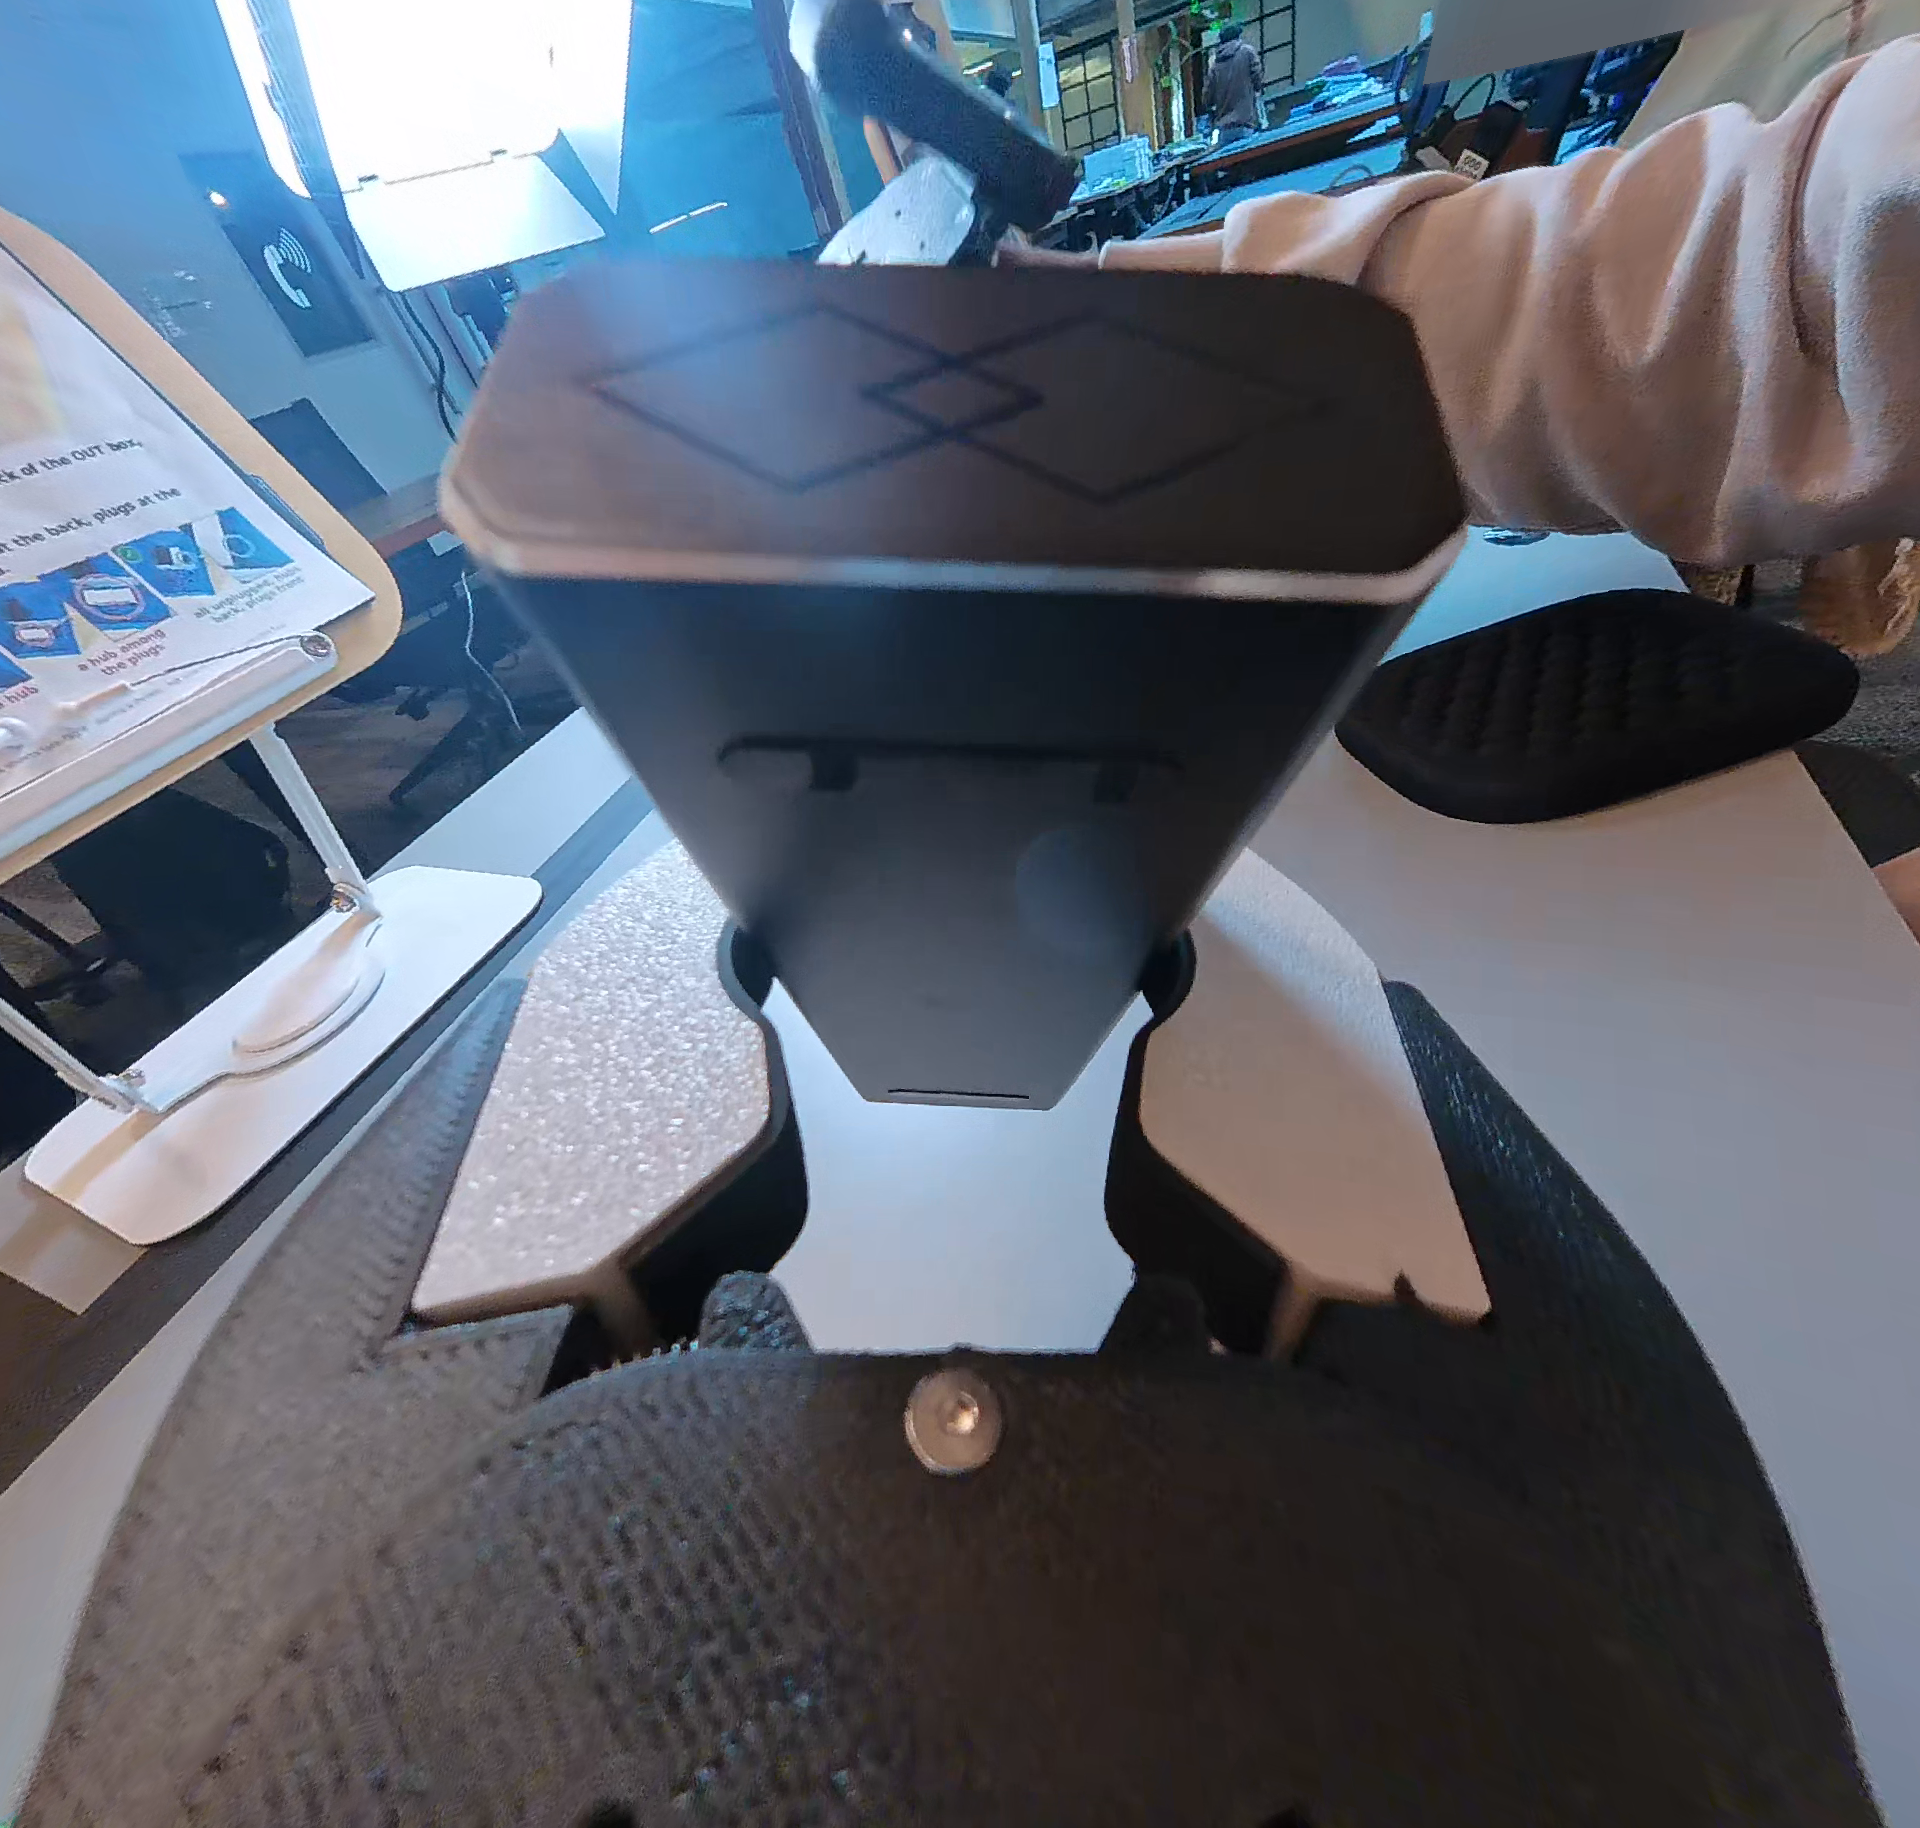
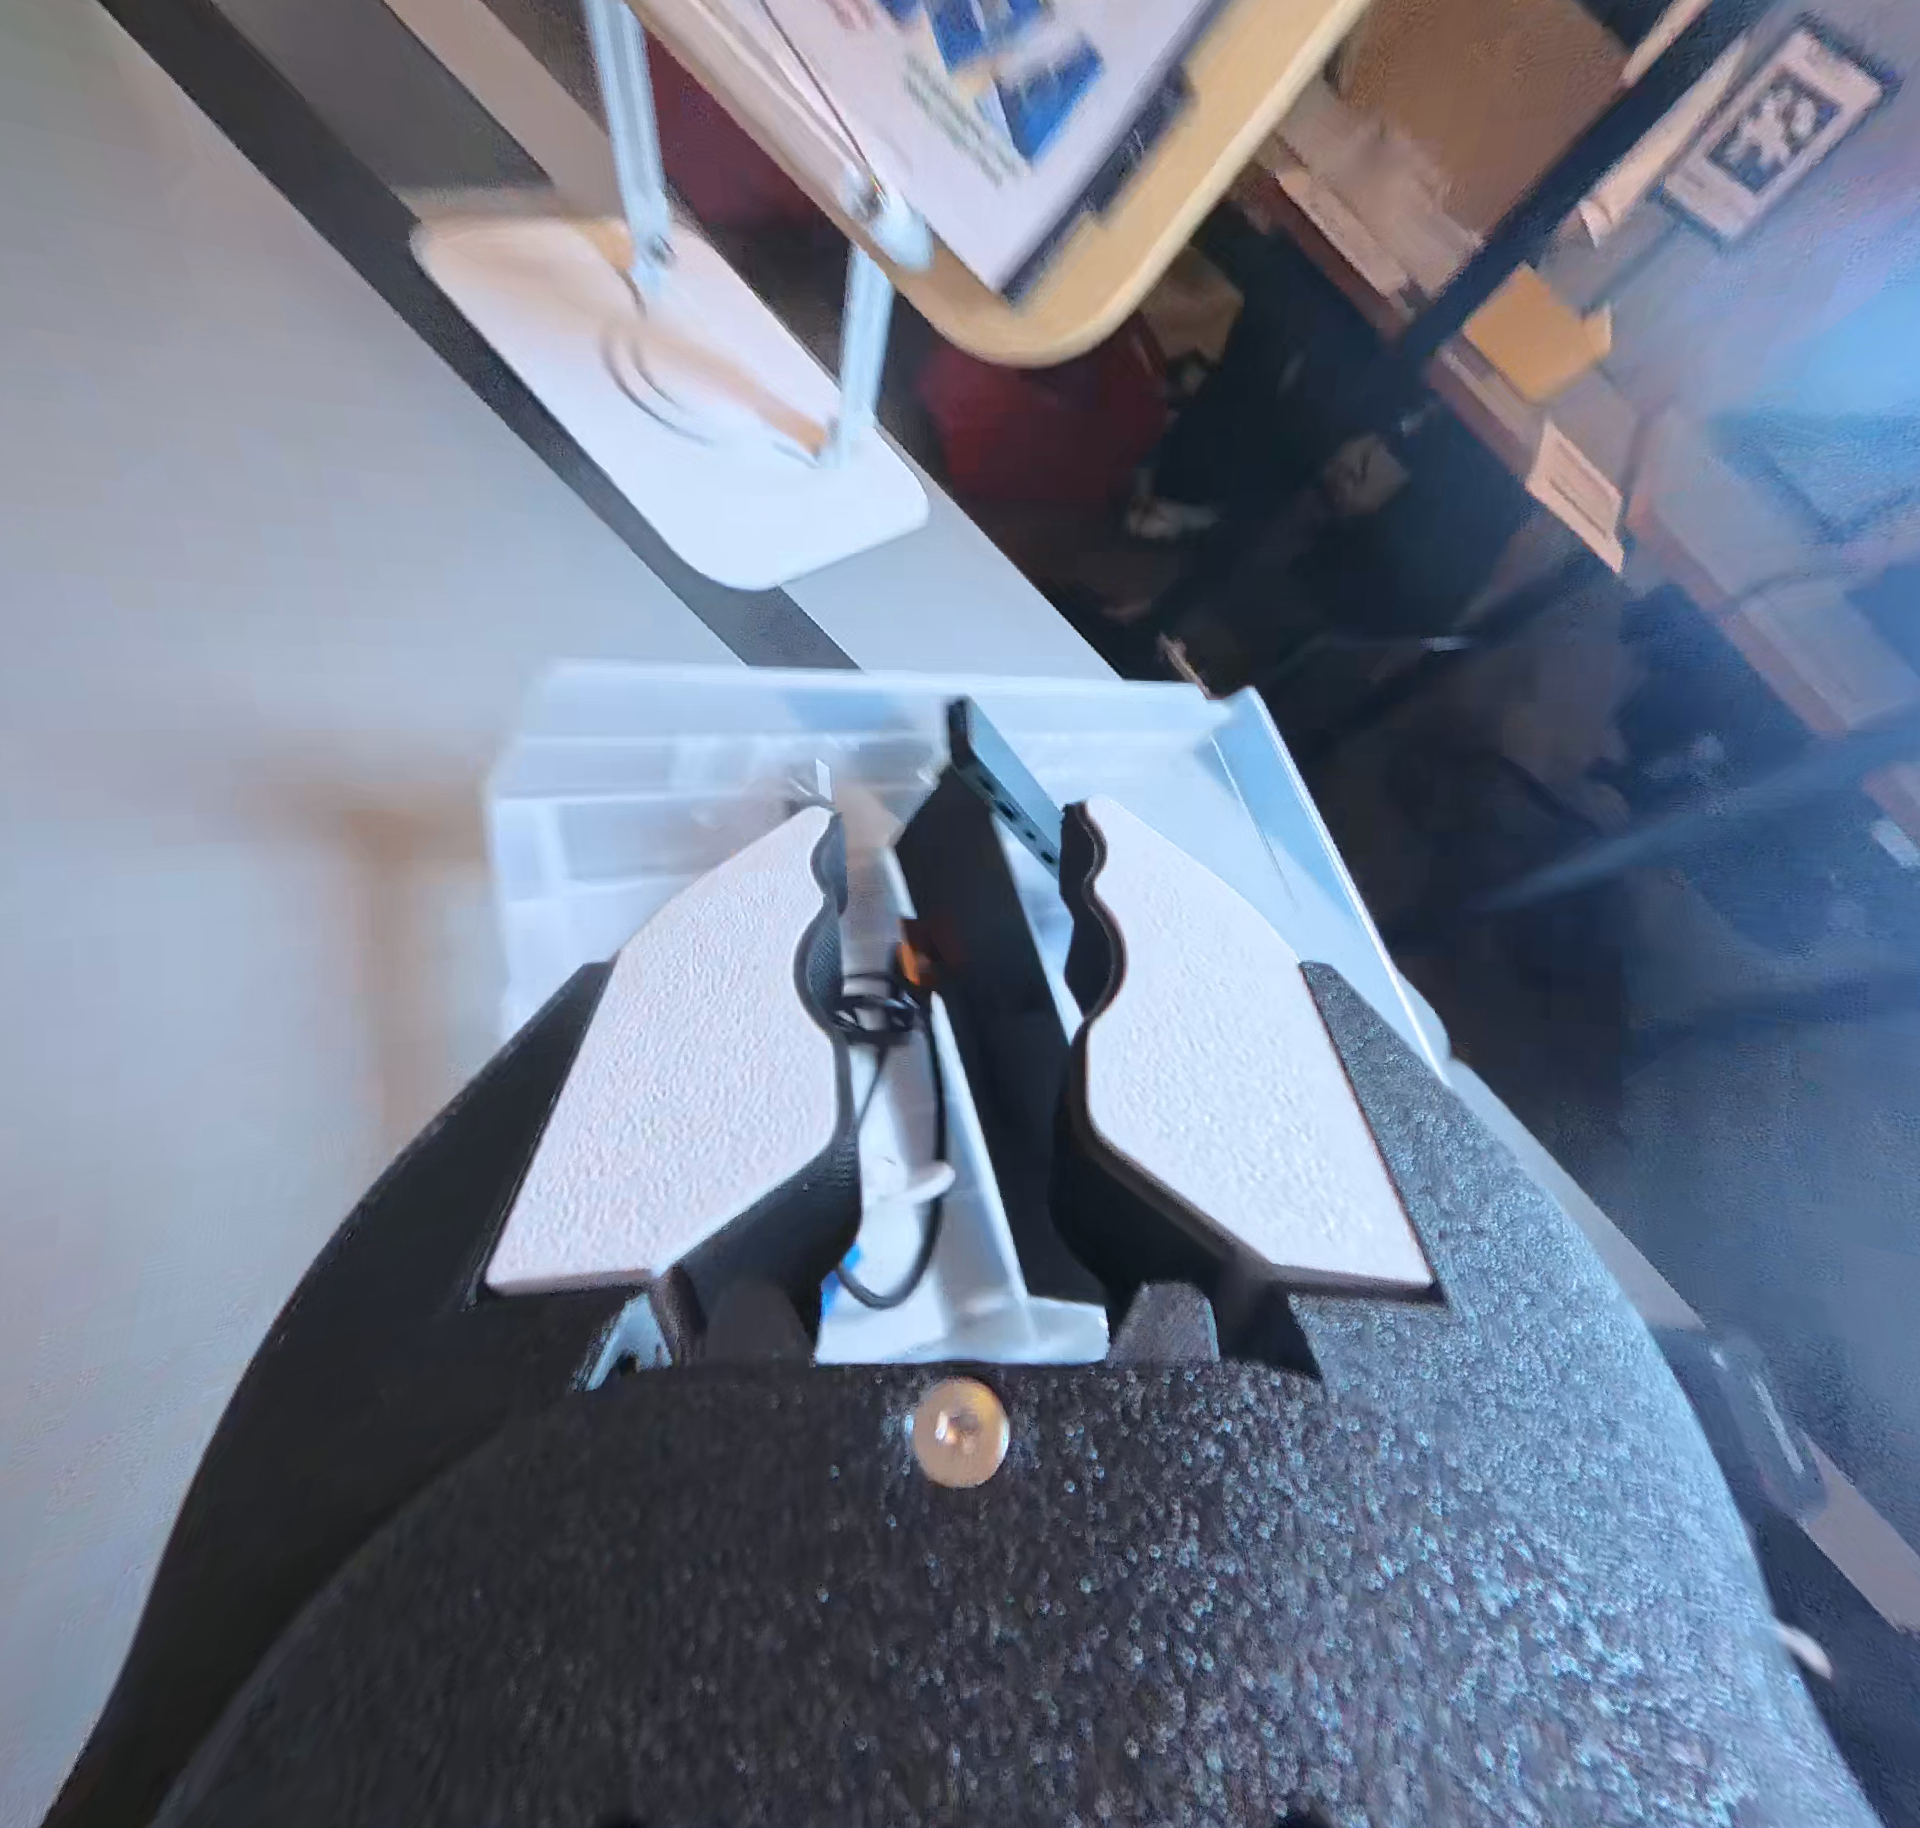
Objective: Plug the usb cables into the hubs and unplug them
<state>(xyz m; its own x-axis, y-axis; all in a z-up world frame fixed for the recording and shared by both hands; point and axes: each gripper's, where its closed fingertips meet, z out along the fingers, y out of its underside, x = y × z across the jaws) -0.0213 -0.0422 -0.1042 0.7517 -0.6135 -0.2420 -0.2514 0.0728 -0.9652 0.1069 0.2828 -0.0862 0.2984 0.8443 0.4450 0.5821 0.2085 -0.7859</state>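
An open workshop-style office — a white desk (image 1: 1558, 999) under the fingers, an instruction sheet on a stand (image 1: 156, 573) left of them, and beyond their tips, long worktables (image 1: 1278, 142) and industrial windows (image 1: 1091, 79).

In the left wrist view, the hub (image 1: 951, 698) fills the middle and hides the table (image 1: 1558, 999) behind it, along with most of the other gripper (image 1: 935, 147), which shows only as a blurred dark and white shape at 12 o'clock. The sleeve (image 1: 1621, 344) runs off the edge at 3 o'clock. The stand (image 1: 156, 531) is cut off at 9 o'clock.

In the right wrist view, the whole scene is blurred by motion. The fingers (image 2: 686, 1051) hide much of the clear bin (image 2: 1299, 843). The dark hub (image 2: 1003, 791) shows only its end at 12 o'clock; its ports are too small to tell apart. The thin cable (image 2: 883, 1082) is partly hidden. Shelves at 2 o'clock are too smeared to read.
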